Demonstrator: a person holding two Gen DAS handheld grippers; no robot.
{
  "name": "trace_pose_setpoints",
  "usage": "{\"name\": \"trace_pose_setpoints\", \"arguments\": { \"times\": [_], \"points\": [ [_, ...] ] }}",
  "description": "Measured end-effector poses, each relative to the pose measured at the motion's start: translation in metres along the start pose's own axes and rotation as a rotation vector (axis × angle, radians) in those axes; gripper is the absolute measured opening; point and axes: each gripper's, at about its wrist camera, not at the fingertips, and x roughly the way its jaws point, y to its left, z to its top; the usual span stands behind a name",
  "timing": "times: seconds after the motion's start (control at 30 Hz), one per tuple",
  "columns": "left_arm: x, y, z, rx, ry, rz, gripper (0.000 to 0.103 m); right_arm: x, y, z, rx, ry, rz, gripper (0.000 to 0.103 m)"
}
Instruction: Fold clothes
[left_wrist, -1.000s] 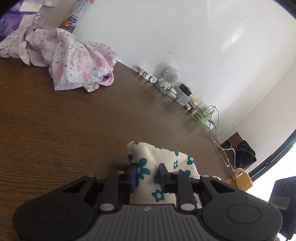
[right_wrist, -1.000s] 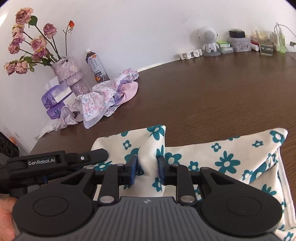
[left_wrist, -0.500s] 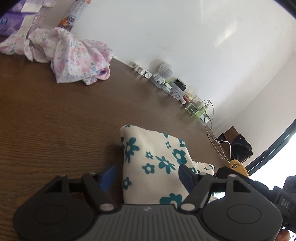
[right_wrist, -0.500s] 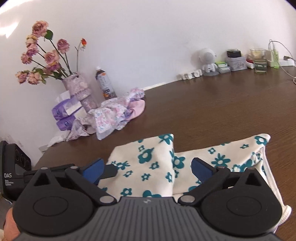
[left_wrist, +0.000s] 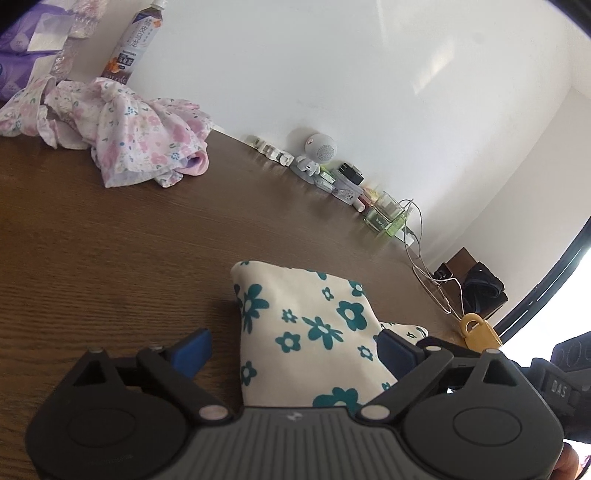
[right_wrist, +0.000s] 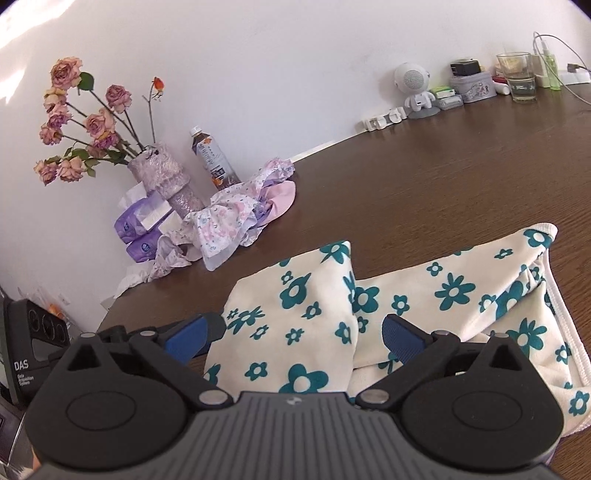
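The table (right_wrist: 461, 177) fills both views, dark wood running back to the wall, and the cloth (right_wrist: 424, 295) – cream with teal flowers – lies on its near part, folded, right under both tools. Its long axis runs across the right wrist view, from the doubled panel in front of the jaws out toward the hemmed edge at the right side; that free end looks like the next thing to bring over, I'd judge. The right gripper (right_wrist: 301, 334) hangs over the cloth with jaws spread wide, holding nothing, the doubled panel between its fingers. The left gripper (left_wrist: 295, 349) is also spread wide and empty – one finger over the cloth (left_wrist: 306, 325), the other over bare wood off the cloth's left edge. So the right is the nearer to that long free end. Well beyond the cloth, toward the wall, sits a crumpled pink garment (right_wrist: 236, 218), not yet folded.
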Motion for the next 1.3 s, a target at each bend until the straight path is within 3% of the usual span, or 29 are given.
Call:
{"name": "trace_pose_setpoints", "arguments": {
  "times": [0.27, 0.43, 0.6, 0.77, 1.3],
  "points": [
    [0.0011, 0.0031, -0.0002, -0.021, -0.008, 0.044, 0.096, 0.0014, -0.0013, -0.0014, -0.006, -0.038, -0.029, 0.103],
    [0.0012, 0.0028, -0.0009, -0.022, -0.012, 0.034, 0.096, 0.0028, -0.0016, -0.0017, -0.010, -0.046, -0.065, 0.103],
    [0.0017, 0.0037, -0.0007, -0.034, -0.010, 0.028, 0.096, 0.0044, -0.0048, -0.0005, 0.026, -0.008, -0.012, 0.103],
    [0.0022, 0.0047, -0.0006, -0.046, -0.008, 0.023, 0.096, 0.0079, -0.0016, 0.0009, 0.009, 0.019, -0.045, 0.103],
    [0.0027, 0.0036, -0.0006, -0.050, -0.004, 0.018, 0.096, 0.0009, 0.0023, -0.0023, -0.032, -0.081, -0.079, 0.103]
  ]
}}
